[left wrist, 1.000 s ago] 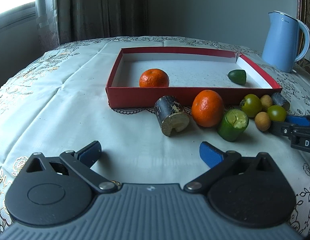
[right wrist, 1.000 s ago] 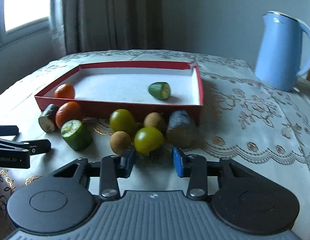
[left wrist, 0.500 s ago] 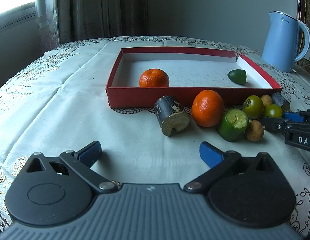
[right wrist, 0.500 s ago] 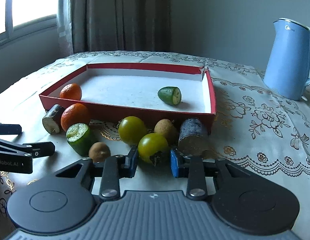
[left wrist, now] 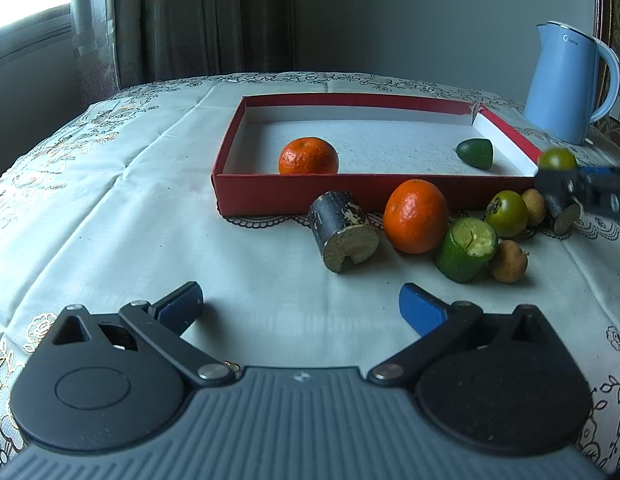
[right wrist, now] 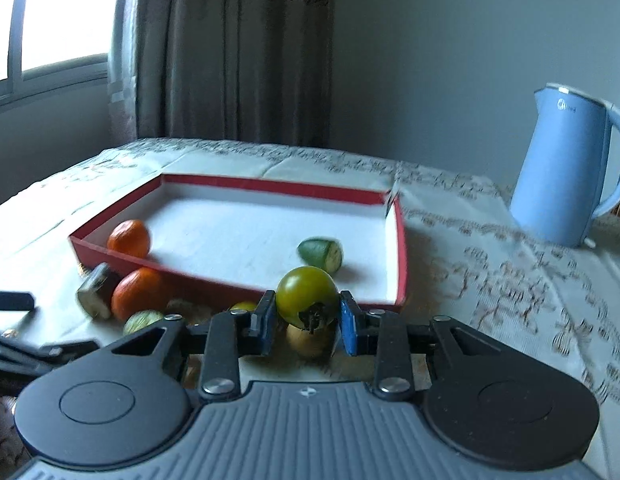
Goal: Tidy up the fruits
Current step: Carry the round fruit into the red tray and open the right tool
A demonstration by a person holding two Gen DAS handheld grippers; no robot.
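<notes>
My right gripper [right wrist: 308, 318] is shut on a green tomato-like fruit [right wrist: 307, 295] and holds it above the table, near the front right corner of the red box [right wrist: 401, 264]. The left wrist view shows this fruit [left wrist: 557, 159] lifted at the far right. The box [left wrist: 230, 152] holds an orange [left wrist: 308, 156] and a cut green fruit [left wrist: 475, 153]. In front of it lie a dark cut stalk [left wrist: 341, 230], another orange [left wrist: 415, 216], a green cut piece [left wrist: 465, 250], a green fruit [left wrist: 506, 213] and small brown fruits [left wrist: 508, 261]. My left gripper [left wrist: 300, 306] is open and empty, low over the cloth.
A blue kettle [right wrist: 569, 168] stands at the back right of the table; it also shows in the left wrist view [left wrist: 565, 84]. An embroidered tablecloth [left wrist: 110, 200] covers the table. Curtains and a window are behind.
My right gripper closed on the green fruit and lifted it up off the table toward the box. The left gripper stayed still.
</notes>
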